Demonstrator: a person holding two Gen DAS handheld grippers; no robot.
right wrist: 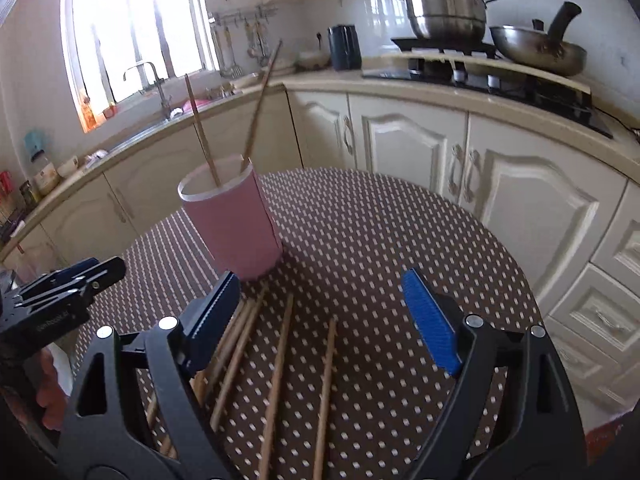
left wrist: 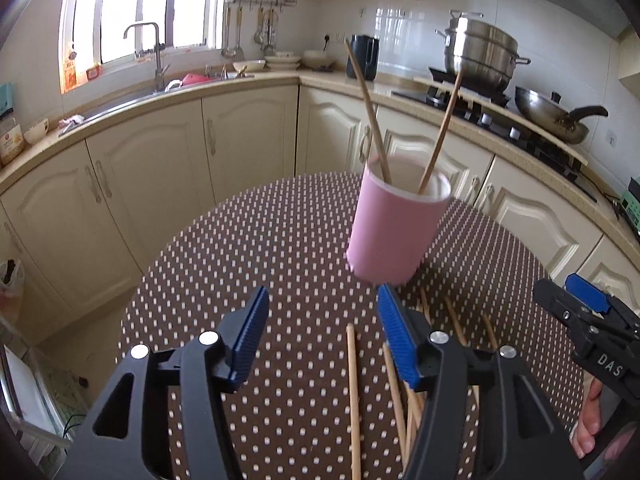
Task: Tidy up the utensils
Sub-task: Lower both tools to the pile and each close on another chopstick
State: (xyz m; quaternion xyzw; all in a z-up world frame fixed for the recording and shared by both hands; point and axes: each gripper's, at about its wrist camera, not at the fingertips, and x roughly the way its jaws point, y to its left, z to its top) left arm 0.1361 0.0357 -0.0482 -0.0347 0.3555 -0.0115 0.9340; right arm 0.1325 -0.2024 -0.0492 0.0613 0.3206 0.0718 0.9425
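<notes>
Here the pink cup (left wrist: 394,224) stood on the dotted tablecloth (left wrist: 280,248) with two chopsticks (left wrist: 370,112) leaning inside it. Loose chopsticks (right wrist: 280,380) lay flat just in front of the cup. The left gripper (left wrist: 320,332) and right gripper (right wrist: 320,320) both hung over them, jaws apart, holding nothing.

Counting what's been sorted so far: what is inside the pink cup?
Two wooden chopsticks stand in the pink cup, leaning apart above its rim. Their lower ends and the cup's bottom are hidden by its wall.
</notes>
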